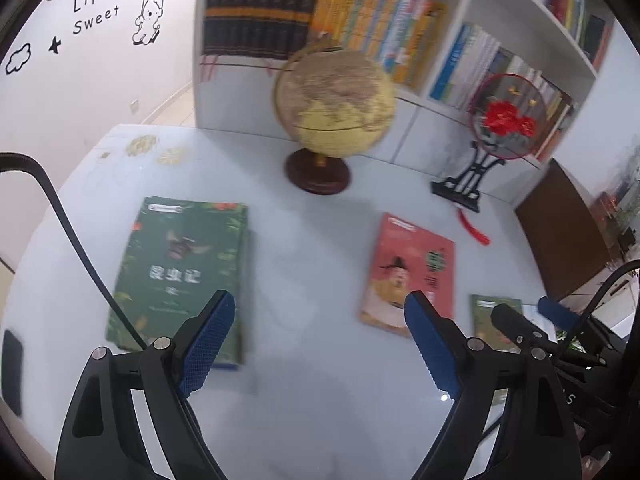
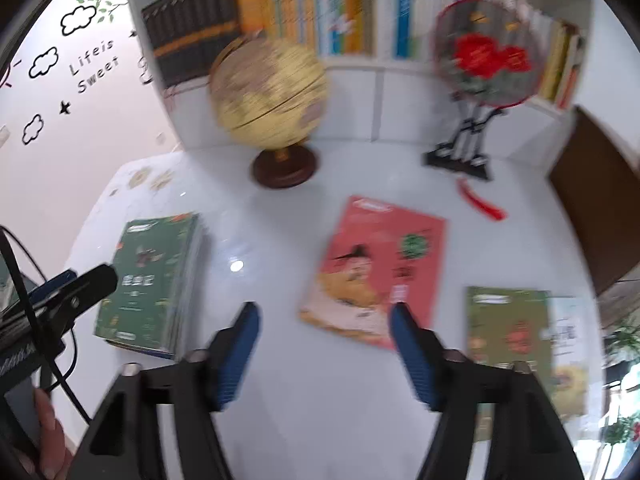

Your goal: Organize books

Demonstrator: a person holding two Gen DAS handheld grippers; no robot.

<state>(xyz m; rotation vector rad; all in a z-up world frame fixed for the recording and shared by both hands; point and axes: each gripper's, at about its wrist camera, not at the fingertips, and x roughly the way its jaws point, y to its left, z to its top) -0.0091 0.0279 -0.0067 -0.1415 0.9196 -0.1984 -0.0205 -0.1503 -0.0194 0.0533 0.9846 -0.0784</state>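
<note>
A stack of books topped by a dark green one (image 1: 180, 268) (image 2: 154, 280) lies on the white table (image 1: 304, 240) at the left. A red book with a robed figure (image 1: 412, 272) (image 2: 376, 268) lies flat in the middle. A second green book (image 2: 516, 340) (image 1: 494, 320) lies to its right, on a paler book. My left gripper (image 1: 320, 312) hangs open above the table between the green stack and the red book, nothing in it. My right gripper (image 2: 324, 324) is open and empty above the table, its right finger in front of the red book's lower edge.
A globe on a brown base (image 1: 332, 112) (image 2: 272, 100) and a round red-flower fan on a black stand (image 1: 508, 120) (image 2: 484, 60) stand at the back of the table. A white bookcase full of books (image 1: 400, 24) rises behind. A brown chair back (image 2: 592, 200) is at the right.
</note>
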